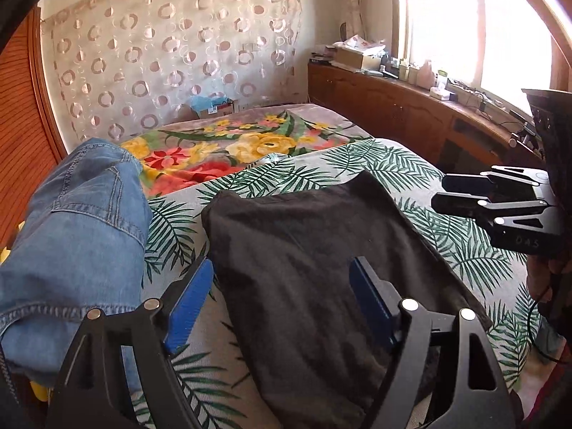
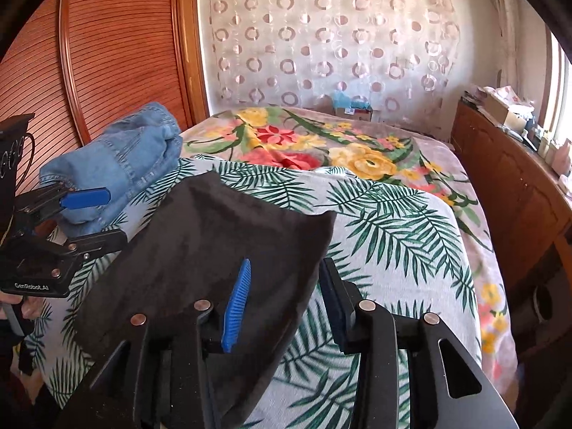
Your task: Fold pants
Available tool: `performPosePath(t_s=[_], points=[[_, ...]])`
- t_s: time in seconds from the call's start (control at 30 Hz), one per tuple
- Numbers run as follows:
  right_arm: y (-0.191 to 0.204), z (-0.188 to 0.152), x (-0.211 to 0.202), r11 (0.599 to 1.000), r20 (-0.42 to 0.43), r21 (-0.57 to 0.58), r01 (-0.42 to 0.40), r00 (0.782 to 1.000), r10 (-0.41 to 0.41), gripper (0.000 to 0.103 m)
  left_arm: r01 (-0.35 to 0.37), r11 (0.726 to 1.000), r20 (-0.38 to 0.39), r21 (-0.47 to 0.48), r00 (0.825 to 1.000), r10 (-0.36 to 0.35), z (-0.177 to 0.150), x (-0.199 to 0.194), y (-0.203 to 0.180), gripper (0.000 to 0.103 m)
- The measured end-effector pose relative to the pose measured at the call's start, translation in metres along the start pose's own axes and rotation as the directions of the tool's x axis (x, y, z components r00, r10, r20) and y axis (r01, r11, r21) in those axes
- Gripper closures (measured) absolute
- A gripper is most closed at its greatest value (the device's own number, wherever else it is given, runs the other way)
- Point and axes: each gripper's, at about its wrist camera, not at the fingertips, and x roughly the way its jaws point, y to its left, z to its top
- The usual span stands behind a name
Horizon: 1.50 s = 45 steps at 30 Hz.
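- On the bed, dark pants (image 1: 314,250) lie folded flat on a sheet with green leaves (image 1: 422,164).
- Left gripper (image 1: 277,307) hangs over the near part of the pants. Its blue pads (image 1: 187,307) stand wide apart and hold nothing.
- Right gripper (image 2: 282,304) is partly open. The right edge of the pants lies under the gap, but the pads do not pinch it.
- Blue jeans (image 2: 121,164) sit folded just left of the pants, near the left gripper.
- Behind the leaf sheet lies a flower blanket (image 2: 321,139).
- A curtain with rings (image 2: 321,43) hangs at the back.
- A wooden cabinet (image 1: 393,103) with boxes and bottles stands on the right, under a bright window (image 1: 475,28).
- A brown slatted door (image 2: 118,46) stands on the left.
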Motion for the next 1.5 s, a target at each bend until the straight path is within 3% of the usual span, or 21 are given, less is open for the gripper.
performPosePath(t_s=[0.37, 0.63, 1.03, 1.4, 1.5], points=[[0.016, -0.038, -0.027, 0.999, -0.022, -0.002, -0.042, 0.999, 0.042, 0.061, 0.020, 1.000, -0.005, 0.004, 1.000, -0.020, -0.026, -0.025, -0.003, 0.024], [0.015, -0.058, -0.031, 0.996, -0.051, 0.029, -0.087, 0.995, 0.089, 0.061, 0.014, 1.000, -0.043, -0.012, 0.999, -0.015, -0.064, -0.035, 0.003, 0.024], [0.020, -0.070, -0.026, 0.996, -0.069, 0.060, -0.066, 0.995, 0.070, 0.061, 0.042, 0.999, -0.116, -0.008, 0.992, -0.042, -0.098, -0.033, -0.004, 0.053], [0.029, -0.074, -0.015, 0.996, -0.075, 0.062, -0.063, 0.995, 0.068, 0.061, 0.049, 0.999, -0.134, 0.001, 0.990, -0.048, -0.106, -0.038, -0.010, 0.054], [0.028, -0.075, -0.012, 0.996, -0.083, 0.063, -0.065, 0.994, 0.070, 0.061, 0.057, 0.998, -0.143, -0.001, 0.988, -0.057, -0.105, -0.033, -0.011, 0.060]])
